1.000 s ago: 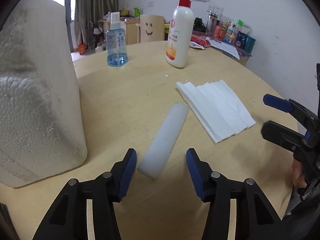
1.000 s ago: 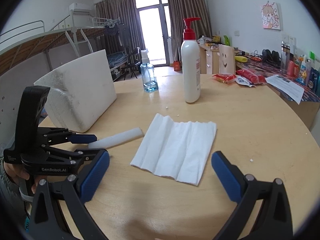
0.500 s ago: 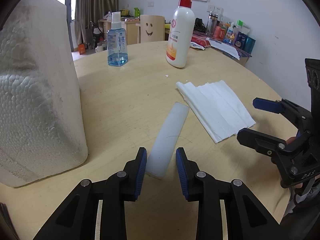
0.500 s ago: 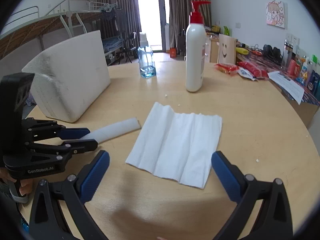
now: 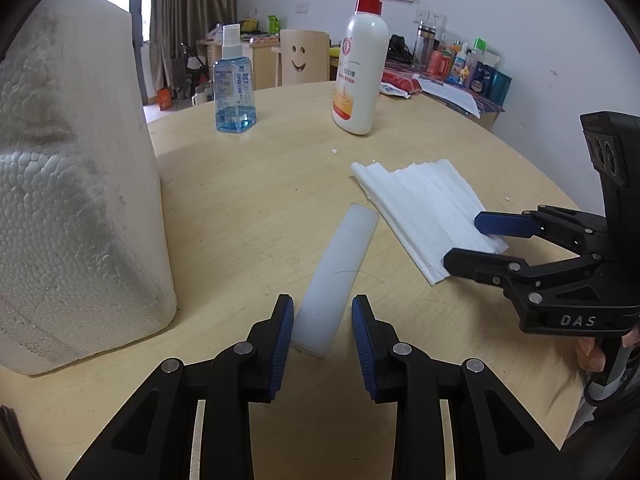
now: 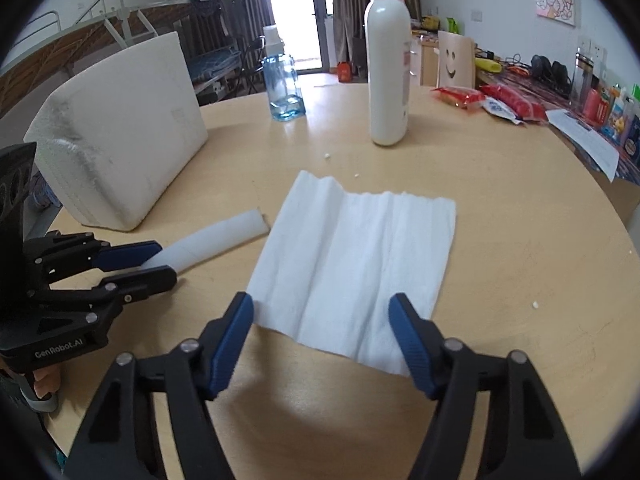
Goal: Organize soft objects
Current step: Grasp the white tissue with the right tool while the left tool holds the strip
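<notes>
A white foam strip (image 5: 344, 248) (image 6: 224, 236) lies on the round wooden table (image 5: 248, 200). My left gripper (image 5: 321, 300) (image 6: 164, 261) is shut on its near end, one blue pad on each long side. To the strip's right a creased white tissue (image 5: 420, 200) (image 6: 360, 248) lies spread flat. My right gripper (image 6: 320, 300) (image 5: 462, 240) hangs over the tissue's near edge. Its jaws are closing, with that edge between them and the pads not pressing on it.
A big white polystyrene block (image 5: 72, 180) (image 6: 120, 152) stands at the left of the table. A blue spray bottle (image 5: 234, 92) and a white pump bottle (image 5: 360, 80) stand at the back. Packets and papers crowd a side table at the far right.
The left jaws narrowed from wide apart to close around the strip's end, then held still. The right gripper moved in and down over the tissue's near edge, and its jaws drew closer together.
</notes>
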